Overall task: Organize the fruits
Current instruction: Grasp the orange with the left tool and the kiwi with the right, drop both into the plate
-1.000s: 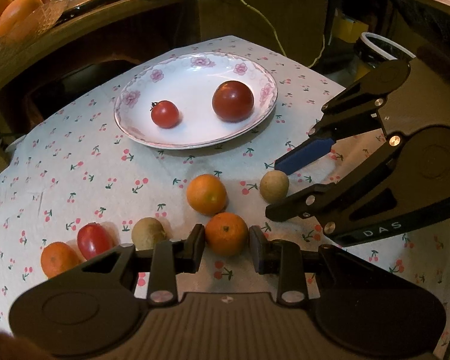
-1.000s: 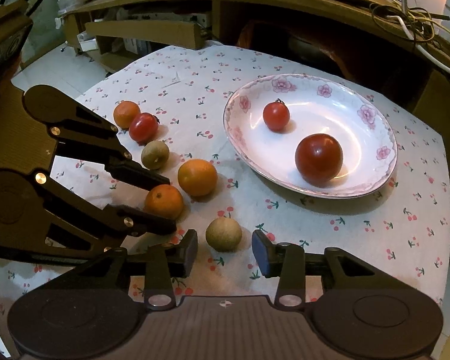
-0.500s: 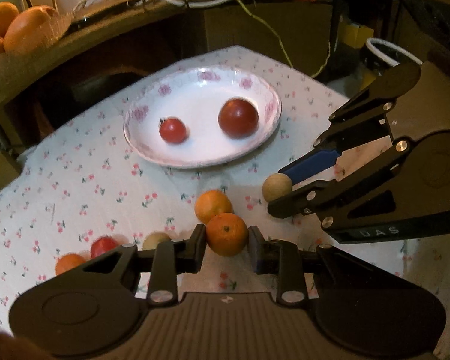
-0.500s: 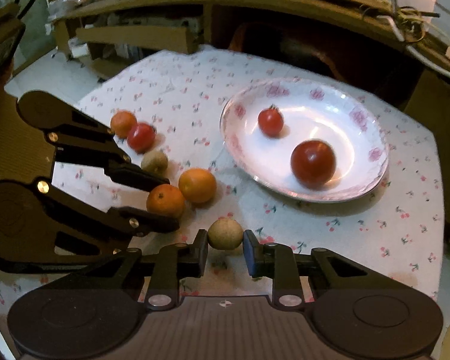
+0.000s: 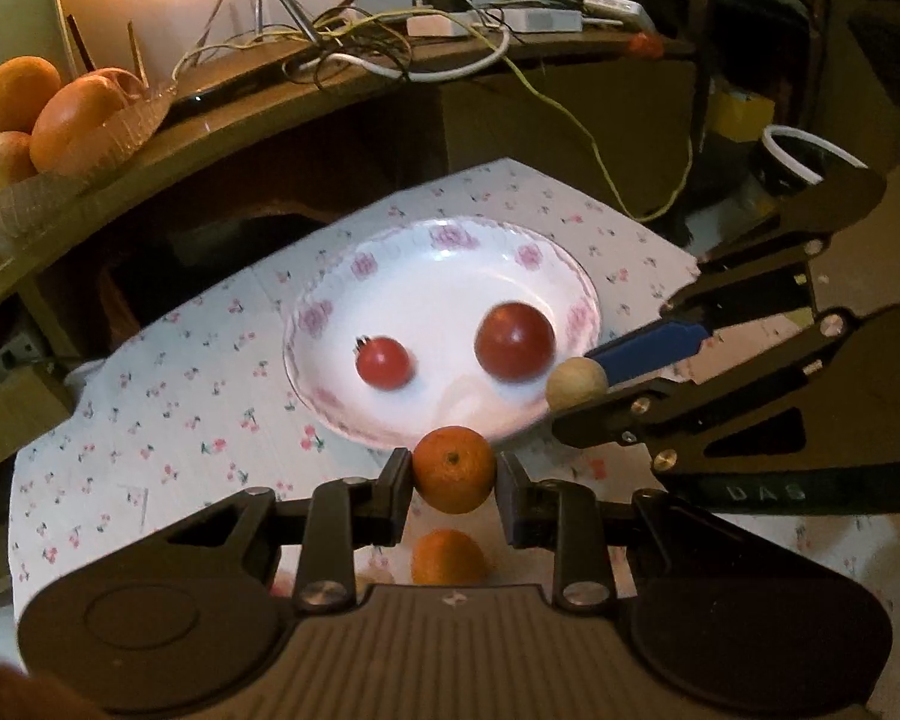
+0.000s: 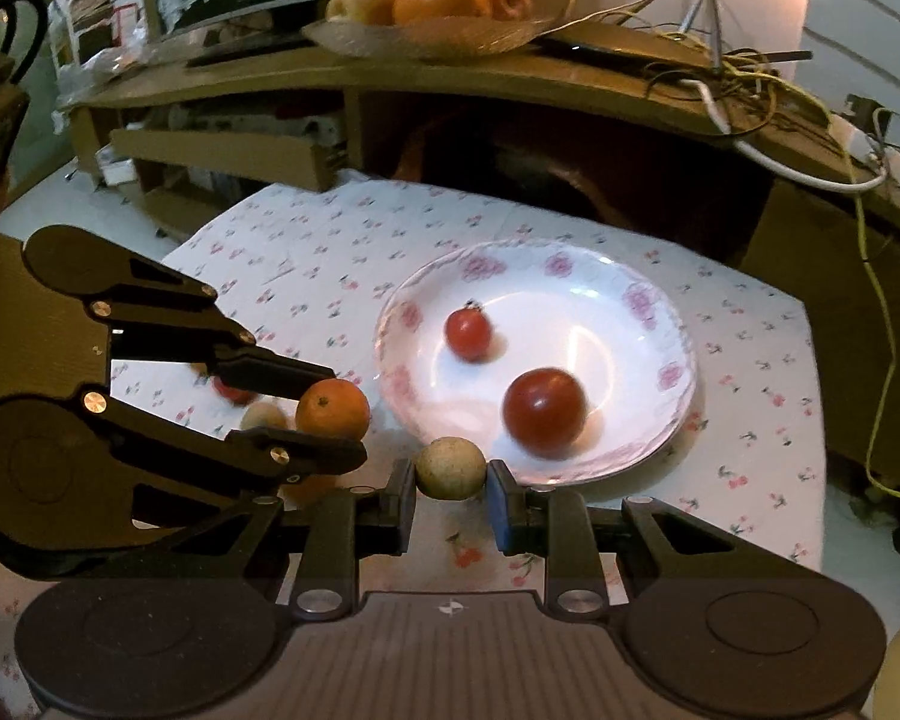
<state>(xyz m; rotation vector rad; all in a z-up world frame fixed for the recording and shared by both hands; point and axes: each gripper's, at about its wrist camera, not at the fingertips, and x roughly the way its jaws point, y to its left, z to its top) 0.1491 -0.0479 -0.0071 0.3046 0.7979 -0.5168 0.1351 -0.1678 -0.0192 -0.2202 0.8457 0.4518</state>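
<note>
Orange (image 5: 453, 469) pinched in my left hand-held gripper (image 5: 453, 489), tan fruit (image 6: 450, 468) in my right hand-held gripper (image 6: 450, 495), both just short of the plate (image 6: 660, 444) rim. Carrying step; next I need both over the plate, clear of the tomatoes (image 6: 545, 412).

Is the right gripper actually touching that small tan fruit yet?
Touching. The right wrist view shows the right gripper with both fingers pressed against the tan fruit, held above the cloth.
</note>
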